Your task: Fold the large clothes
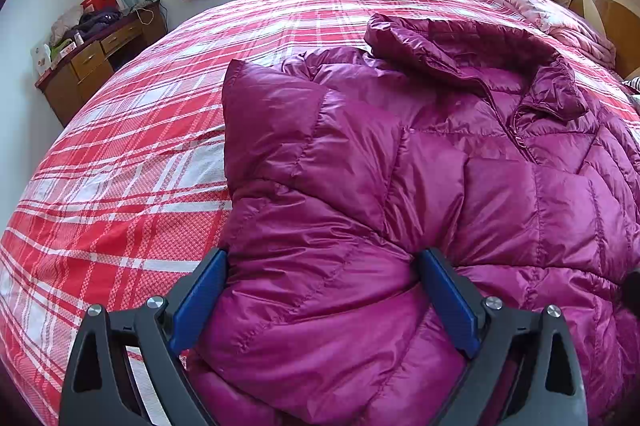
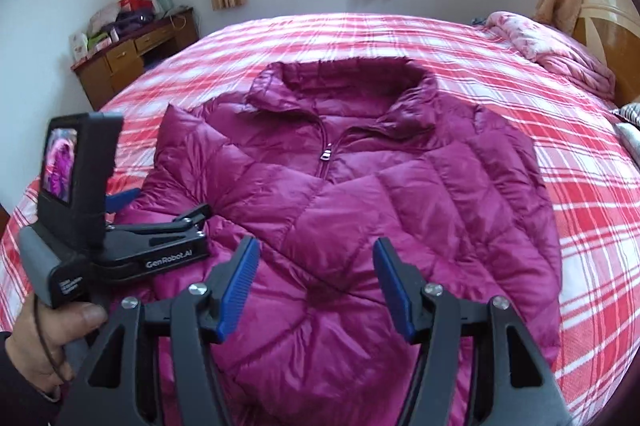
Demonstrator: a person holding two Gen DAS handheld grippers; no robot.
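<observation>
My jacket (image 2: pixel 360 194) lies front-up and zipped mid-bed (image 2: pixel 580 226). Its sleeves look tucked in; the body fold is still to do. My left gripper (image 1: pixel 320 290) has spread jaws straddling the puffy edge at 9 o'clock. My right gripper (image 2: pixel 316 286) hangs spread, empty, over the hem at 6 o'clock.
</observation>
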